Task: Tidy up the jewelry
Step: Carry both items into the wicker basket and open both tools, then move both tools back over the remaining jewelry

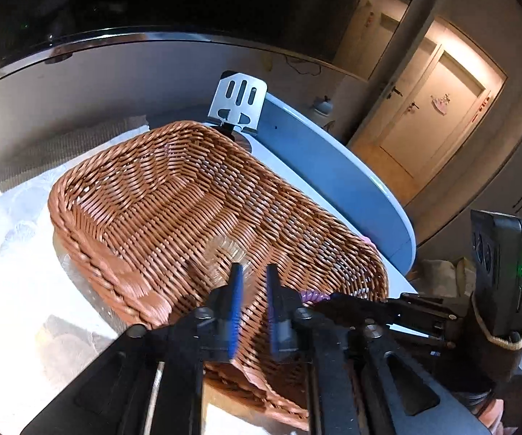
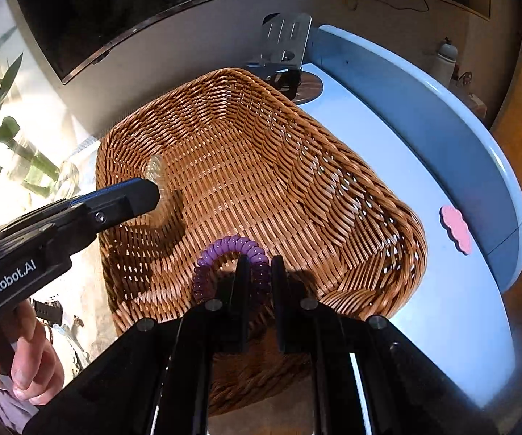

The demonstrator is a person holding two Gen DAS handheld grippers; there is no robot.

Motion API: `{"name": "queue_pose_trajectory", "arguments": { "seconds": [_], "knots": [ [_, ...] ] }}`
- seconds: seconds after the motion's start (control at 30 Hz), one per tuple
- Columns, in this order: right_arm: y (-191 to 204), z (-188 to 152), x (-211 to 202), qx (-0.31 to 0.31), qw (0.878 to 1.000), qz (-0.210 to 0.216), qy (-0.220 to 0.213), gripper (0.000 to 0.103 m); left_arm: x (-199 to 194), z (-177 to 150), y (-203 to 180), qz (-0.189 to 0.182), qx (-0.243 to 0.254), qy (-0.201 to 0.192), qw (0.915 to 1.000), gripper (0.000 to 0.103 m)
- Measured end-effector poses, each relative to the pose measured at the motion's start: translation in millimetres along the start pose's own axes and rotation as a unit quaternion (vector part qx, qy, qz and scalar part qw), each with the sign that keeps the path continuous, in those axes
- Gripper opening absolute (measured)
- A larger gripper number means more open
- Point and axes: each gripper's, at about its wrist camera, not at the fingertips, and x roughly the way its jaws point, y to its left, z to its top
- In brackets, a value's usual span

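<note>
A brown wicker basket (image 1: 159, 195) lies on the table; it also fills the right wrist view (image 2: 261, 166). My left gripper (image 1: 254, 272) is over its near side, shut on a clear spiral hair tie (image 1: 230, 253), which also shows at its tip in the right wrist view (image 2: 155, 170). My right gripper (image 2: 259, 264) is over the basket's near rim, shut on a purple spiral hair tie (image 2: 232, 250); the tie also shows in the left wrist view (image 1: 313, 295).
A round light-blue table (image 2: 424, 166) carries a pink cloud-shaped piece (image 2: 456, 228) to the basket's right. A metal phone stand (image 1: 237, 105) stands behind the basket. White cloth (image 1: 14, 253) lies left. Plant leaves (image 2: 3, 123) and loose jewelry (image 2: 65, 326) lie left.
</note>
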Motion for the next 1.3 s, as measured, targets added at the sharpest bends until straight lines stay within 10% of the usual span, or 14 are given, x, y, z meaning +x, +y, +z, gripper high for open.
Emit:
{"name": "queue_pose_trajectory", "arguments": {
  "seconds": [0.13,0.7,1.3],
  "knots": [
    [-6.7,-1.9,-14.1,0.013,1.000,0.003,-0.017,0.022,-27.0,-7.8,-6.2,0.008,0.017,-0.033,0.9993,0.046],
    [85.6,-50.6,-83.6,-0.076,0.991,0.079,-0.081,0.031,-205.2,-77.9,24.7,0.042,-0.011,-0.137,0.9897,0.056],
    [157.9,-127.2,13.7,-0.131,0.978,0.155,-0.051,0.035,-345.6,-184.6,136.8,0.143,-0.096,-0.193,0.9659,0.064]
  ]
}}
